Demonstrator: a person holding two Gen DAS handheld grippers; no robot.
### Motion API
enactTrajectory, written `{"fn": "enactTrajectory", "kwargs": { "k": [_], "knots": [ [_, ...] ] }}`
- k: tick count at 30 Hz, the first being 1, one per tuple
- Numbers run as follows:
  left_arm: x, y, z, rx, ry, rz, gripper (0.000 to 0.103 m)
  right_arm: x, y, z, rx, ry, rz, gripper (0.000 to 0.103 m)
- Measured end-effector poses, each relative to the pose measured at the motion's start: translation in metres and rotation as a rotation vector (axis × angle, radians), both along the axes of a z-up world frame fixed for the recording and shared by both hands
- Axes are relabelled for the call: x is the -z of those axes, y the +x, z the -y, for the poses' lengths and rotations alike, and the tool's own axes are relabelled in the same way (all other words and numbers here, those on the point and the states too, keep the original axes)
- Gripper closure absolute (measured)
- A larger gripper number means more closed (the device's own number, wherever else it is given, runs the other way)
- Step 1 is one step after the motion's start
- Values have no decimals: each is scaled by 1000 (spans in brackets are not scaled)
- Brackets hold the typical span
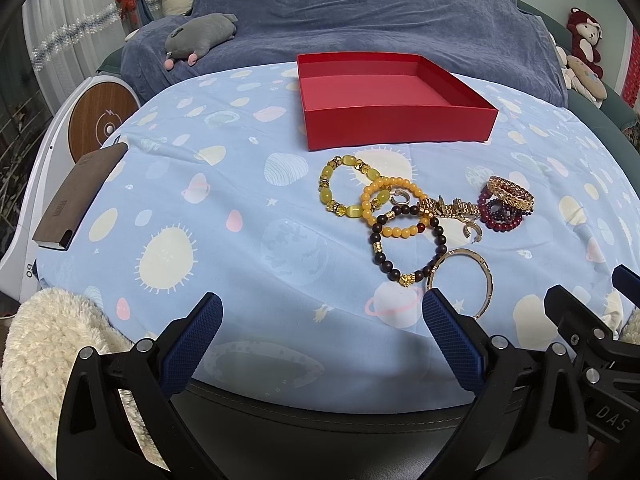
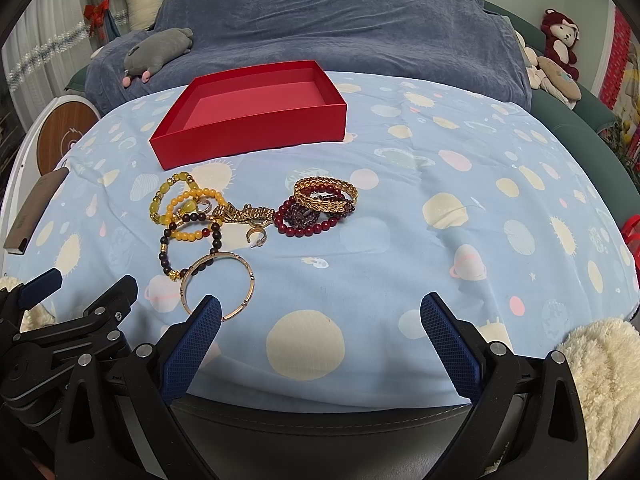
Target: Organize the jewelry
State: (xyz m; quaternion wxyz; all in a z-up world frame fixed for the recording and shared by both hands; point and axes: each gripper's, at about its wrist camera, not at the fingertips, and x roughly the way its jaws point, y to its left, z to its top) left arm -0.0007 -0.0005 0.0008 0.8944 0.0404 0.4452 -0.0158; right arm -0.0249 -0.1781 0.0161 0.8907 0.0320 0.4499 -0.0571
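Observation:
An empty red box (image 1: 396,120) (image 2: 256,136) stands on the blue patterned cloth. In front of it lies a pile of jewelry: a yellow-green bead bracelet (image 1: 347,188) (image 2: 160,200), an orange bead bracelet (image 1: 400,232) (image 2: 188,236), a dark bead bracelet (image 1: 376,248) (image 2: 163,254), a gold chain (image 1: 440,208) (image 2: 244,213), a thin gold bangle (image 1: 486,280) (image 2: 250,280), a gold leaf bangle (image 1: 512,194) (image 2: 324,196) on dark red bead bracelets (image 1: 502,222) (image 2: 308,230). My left gripper (image 1: 322,316) and right gripper (image 2: 320,316) are open and empty, near the table's front edge.
A brown book (image 1: 80,196) (image 2: 36,208) lies at the cloth's left edge. A fluffy cream cushion (image 1: 52,352) (image 2: 604,380) sits at the front. A blue-covered sofa (image 1: 360,20) with a grey plush toy (image 1: 200,36) stands behind the table.

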Motion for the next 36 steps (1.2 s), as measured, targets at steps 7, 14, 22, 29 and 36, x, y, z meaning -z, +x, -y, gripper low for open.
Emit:
{"fn": "enactTrajectory", "kwargs": {
  "k": [7, 14, 22, 29, 36],
  "knots": [
    [-2, -3, -2, 1, -3, -1, 8, 0, 0, 0, 0, -2, 0, 7],
    [0, -1, 0, 1, -3, -3, 9, 0, 0, 0, 0, -4, -1, 7],
    [0, -1, 3, 5, -6, 0, 9, 0, 0, 0, 1, -2, 0, 7],
    [0, 0, 3, 6, -10, 8, 9, 1, 0, 0, 0, -2, 0, 7],
    [-2, 1, 1, 1, -31, 27, 9, -6, -2, 5, 2, 12, 6, 7]
  ]
}}
